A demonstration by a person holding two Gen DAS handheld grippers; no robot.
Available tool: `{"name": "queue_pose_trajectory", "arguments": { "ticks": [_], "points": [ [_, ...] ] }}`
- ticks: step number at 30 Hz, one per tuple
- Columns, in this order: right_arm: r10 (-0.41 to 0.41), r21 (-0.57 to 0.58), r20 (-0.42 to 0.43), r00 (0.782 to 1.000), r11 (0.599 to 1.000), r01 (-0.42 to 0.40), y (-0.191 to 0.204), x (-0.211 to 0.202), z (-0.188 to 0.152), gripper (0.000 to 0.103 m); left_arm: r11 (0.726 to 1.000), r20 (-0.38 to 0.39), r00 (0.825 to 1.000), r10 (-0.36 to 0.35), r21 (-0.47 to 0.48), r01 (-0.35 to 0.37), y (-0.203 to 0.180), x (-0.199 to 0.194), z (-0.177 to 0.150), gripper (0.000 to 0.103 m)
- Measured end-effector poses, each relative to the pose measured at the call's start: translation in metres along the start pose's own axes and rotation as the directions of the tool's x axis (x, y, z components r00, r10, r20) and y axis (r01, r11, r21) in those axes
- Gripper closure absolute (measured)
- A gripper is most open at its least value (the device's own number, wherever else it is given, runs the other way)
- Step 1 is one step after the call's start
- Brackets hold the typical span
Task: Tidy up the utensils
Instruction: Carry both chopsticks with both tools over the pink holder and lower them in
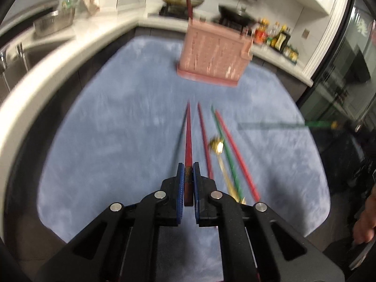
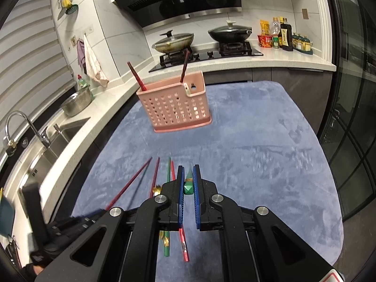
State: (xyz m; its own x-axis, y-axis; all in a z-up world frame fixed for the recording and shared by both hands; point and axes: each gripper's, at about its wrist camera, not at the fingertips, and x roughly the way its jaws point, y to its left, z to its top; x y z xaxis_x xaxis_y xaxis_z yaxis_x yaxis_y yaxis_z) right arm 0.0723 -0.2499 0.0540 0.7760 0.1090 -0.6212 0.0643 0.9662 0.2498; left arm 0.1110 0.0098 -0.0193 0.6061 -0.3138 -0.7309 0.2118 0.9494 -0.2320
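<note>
Two grippers are each carrying one chopstick just now: your left gripper (image 1: pixel 187 171) is clenching its jaws on the thick end of a dark red chopstick (image 1: pixel 188 138), the tip pointing ahead and lifted off the blue cloth (image 1: pixel 105 141), and your right gripper (image 2: pixel 187 176) is pinching a green chopstick (image 2: pixel 188 184) near its faceted butt end. You are handling light, stiff, smooth sticks here, so I judge they can swivel or slide in the pads; taking hold near the thicker, squared end, as you are doing, gives the pads flat faces to bite on. Just beyond the jaws, the loose sticks are lying side by side on the cloth-covered worktop: a second dark red one (image 1: pixel 204 141), a green one (image 1: pixel 225 150) and a lighter red one (image 1: pixel 235 150), with a gold spoon (image 1: pixel 217 146) resting among them. The spoon is probably heavier at its bowl, so grip it nearer that end. Farther on, the pink perforated holder (image 2: pixel 174 103) is standing upright on the cloth, well apart from the pile, with two dark red chopsticks (image 2: pixel 184 67) already leaning inside. Past it, the kitchen counter (image 2: pixel 282 58) is carrying the stove and pans.
</note>
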Motion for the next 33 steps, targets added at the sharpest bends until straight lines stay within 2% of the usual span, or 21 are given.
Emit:
{"name": "queue_pose_trajectory", "arguments": {
  "ticks": [7, 14, 19, 23, 33],
  "points": [
    [0.030, -0.023, 0.068, 0.997, 0.999, -0.029, 0.007, -0.007, 0.033, 0.096, 1.000, 0.152, 0.988, 0.001, 0.030, -0.006, -0.008, -0.034, 0.065, 0.096],
    [0.060, -0.021, 0.135, 0.989, 0.998, -0.057, 0.009, -0.007, 0.077, 0.096, 0.998, 0.285, 0.959, -0.002, 0.064, -0.017, -0.025, -0.053, 0.130, 0.096],
    [0.091, -0.015, 0.190, 0.978, 0.996, -0.089, 0.010, -0.003, 0.118, 0.096, 0.995, 0.376, 0.926, -0.014, 0.097, -0.024, -0.042, -0.064, 0.175, 0.096],
    [0.110, -0.010, 0.241, 0.964, 0.994, -0.111, 0.012, 0.006, 0.153, 0.096, 0.997, 0.436, 0.899, -0.025, 0.078, -0.010, -0.048, -0.064, 0.213, 0.096],
    [0.151, 0.017, 0.381, 0.912, 0.985, -0.170, 0.021, 0.040, 0.247, 0.096, 0.997, 0.572, 0.820, -0.020, 0.074, -0.027, -0.061, -0.057, 0.299, 0.096]
  ]
}}
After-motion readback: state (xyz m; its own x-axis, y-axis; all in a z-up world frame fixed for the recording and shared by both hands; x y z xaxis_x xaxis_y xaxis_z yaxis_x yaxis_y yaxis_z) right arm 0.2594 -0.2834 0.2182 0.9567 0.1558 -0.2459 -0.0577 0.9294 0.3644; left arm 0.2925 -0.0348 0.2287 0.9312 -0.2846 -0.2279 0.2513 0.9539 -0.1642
